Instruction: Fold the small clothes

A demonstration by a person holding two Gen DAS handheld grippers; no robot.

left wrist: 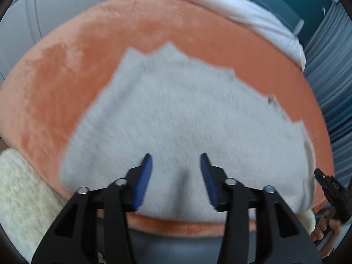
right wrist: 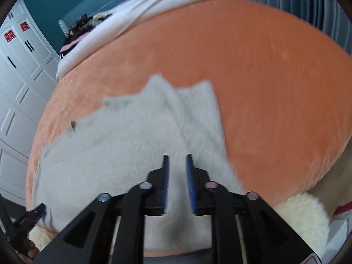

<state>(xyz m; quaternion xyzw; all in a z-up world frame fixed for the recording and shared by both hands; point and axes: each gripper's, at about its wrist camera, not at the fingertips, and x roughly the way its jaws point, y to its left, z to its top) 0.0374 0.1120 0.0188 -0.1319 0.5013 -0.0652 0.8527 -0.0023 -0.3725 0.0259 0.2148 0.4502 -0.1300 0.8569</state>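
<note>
Left wrist: left gripper (left wrist: 176, 157) wide over grey garment (left wrist: 176, 110) — right gripper (right wrist: 177, 158) narrow, orange bedspread (right wrist: 275, 88) beyond.

I count one grey garment (left wrist: 184, 118) on one orange blanket (left wrist: 55, 92), one white quilt (right wrist: 140, 11) behind, and my two grippers, left (left wrist: 176, 160) and right (right wrist: 177, 160).

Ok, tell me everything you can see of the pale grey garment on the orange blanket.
The pale grey knitted garment looks soft and fuzzy, like a small sweater. It lies spread flat on the orange plush blanket, near its front edge. Its far edge is jagged, with pointed corners, and a small brownish mark sits by one side edge. In the right wrist view a flap is folded diagonally over its right part. The left gripper and right gripper are over its near edge, fingers parted; contact is unclear through blur.
</note>
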